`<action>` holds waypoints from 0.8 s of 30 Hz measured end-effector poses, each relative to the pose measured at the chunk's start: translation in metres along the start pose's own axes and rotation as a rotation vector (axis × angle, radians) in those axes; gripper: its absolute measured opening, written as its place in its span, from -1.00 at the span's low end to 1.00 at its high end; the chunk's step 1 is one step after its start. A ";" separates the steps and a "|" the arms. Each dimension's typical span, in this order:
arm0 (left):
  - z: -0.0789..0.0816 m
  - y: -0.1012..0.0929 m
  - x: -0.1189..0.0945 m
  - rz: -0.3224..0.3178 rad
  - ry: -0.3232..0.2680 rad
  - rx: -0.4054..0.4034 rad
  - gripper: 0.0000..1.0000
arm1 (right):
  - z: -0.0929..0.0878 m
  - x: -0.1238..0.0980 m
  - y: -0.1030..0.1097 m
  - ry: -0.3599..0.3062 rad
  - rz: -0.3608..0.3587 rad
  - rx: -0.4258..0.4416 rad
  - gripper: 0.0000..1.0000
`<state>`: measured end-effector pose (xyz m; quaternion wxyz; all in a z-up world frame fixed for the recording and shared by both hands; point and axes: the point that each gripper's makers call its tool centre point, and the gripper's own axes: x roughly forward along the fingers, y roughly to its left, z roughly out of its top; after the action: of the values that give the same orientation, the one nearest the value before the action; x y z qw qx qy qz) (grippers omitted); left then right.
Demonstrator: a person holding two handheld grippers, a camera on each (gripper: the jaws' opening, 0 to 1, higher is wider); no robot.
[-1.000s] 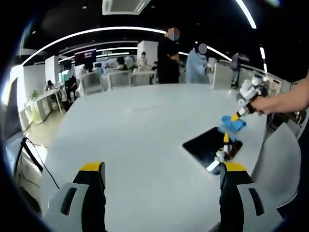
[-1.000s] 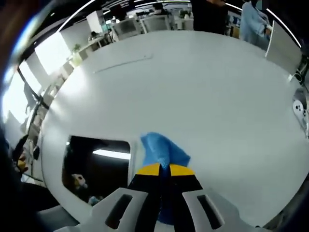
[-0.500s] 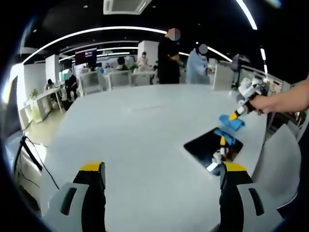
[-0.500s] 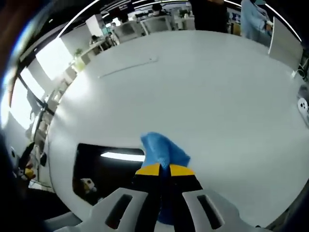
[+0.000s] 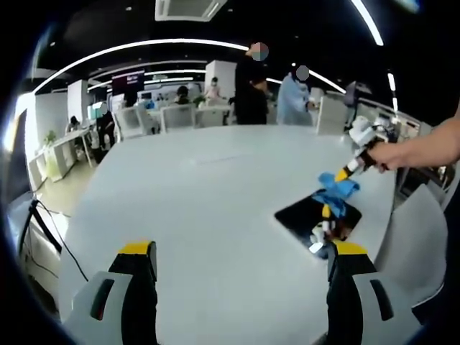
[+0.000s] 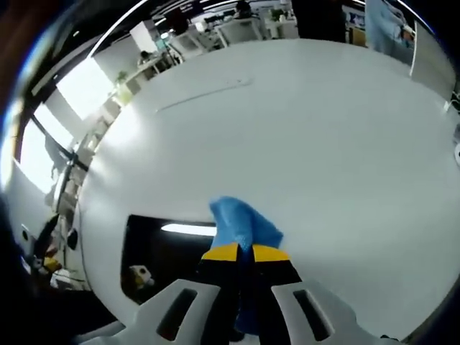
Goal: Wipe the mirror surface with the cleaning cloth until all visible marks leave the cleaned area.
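White desk point(image 6: 323, 136); right hand-held gripper point(image 6: 239, 253) pinched soft blue cloth point(image 6: 241, 224) by its bunched middle, mirror point(image 6: 169, 255) at 9 o'clock; left hand-held gripper point(image 5: 237, 251) gaped empty.

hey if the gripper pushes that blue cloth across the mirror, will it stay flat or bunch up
Likely bunches: the blue cloth already sits crumpled and drooping from the right gripper, so it looks soft and floppy. Probably light too. On the mirror, it may slide easily.

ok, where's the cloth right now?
The blue cloth is pinched in the right hand-held gripper, at the mirror's far edge on the white table.
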<state>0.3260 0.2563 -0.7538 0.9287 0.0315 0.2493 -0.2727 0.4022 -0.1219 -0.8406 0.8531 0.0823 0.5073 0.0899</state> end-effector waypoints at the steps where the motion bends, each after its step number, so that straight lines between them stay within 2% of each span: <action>1: -0.001 0.000 0.000 -0.001 0.001 0.002 0.99 | 0.000 0.002 0.003 0.003 0.006 0.002 -1.00; 11: 0.001 -0.002 0.000 -0.006 0.000 0.007 0.99 | -0.012 0.021 0.011 0.050 0.008 0.012 -1.00; 19: -0.002 -0.004 0.000 -0.011 0.005 0.005 0.99 | -0.017 0.038 0.051 0.075 0.051 -0.020 -1.00; 24: -0.007 -0.008 -0.001 -0.011 0.009 0.034 0.99 | -0.016 0.041 0.065 0.065 0.061 -0.018 -1.00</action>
<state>0.3183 0.2513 -0.7585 0.9254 0.0471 0.2489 -0.2818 0.4029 -0.0481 -0.8680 0.8338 0.0872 0.5311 0.1229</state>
